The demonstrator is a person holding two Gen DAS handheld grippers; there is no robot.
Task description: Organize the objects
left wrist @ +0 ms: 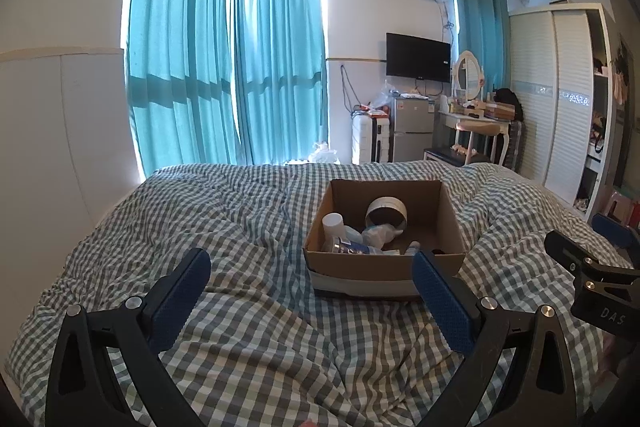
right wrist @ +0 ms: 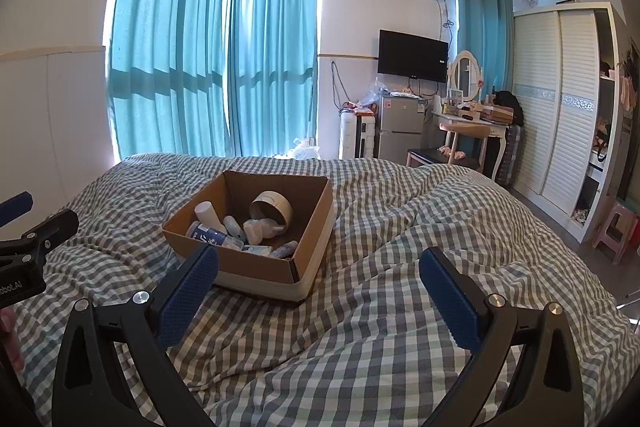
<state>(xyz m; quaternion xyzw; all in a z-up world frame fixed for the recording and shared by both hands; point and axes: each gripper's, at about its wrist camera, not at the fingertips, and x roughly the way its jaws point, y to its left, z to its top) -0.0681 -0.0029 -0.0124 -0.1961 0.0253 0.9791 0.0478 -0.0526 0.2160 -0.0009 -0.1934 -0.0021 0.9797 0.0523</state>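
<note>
Fingers spread, both grippers (nothing held) | left gripper (left wrist: pixel 312 267), right gripper (right wrist: pixel 320 263) level over bed (left wrist: pixel 248 339)

An open brown cardboard box (left wrist: pixel 384 263) sits upright on the checked bed, at twelve o'clock in the left wrist view. Inside lie a roll of tape (left wrist: pixel 386 213) on edge, a white-capped bottle (left wrist: pixel 333 225) and several toppled blue-and-white bottles (left wrist: pixel 356 247).

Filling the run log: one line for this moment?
left gripper open, empty | right gripper open, empty | box on bed, holds bottles
</note>
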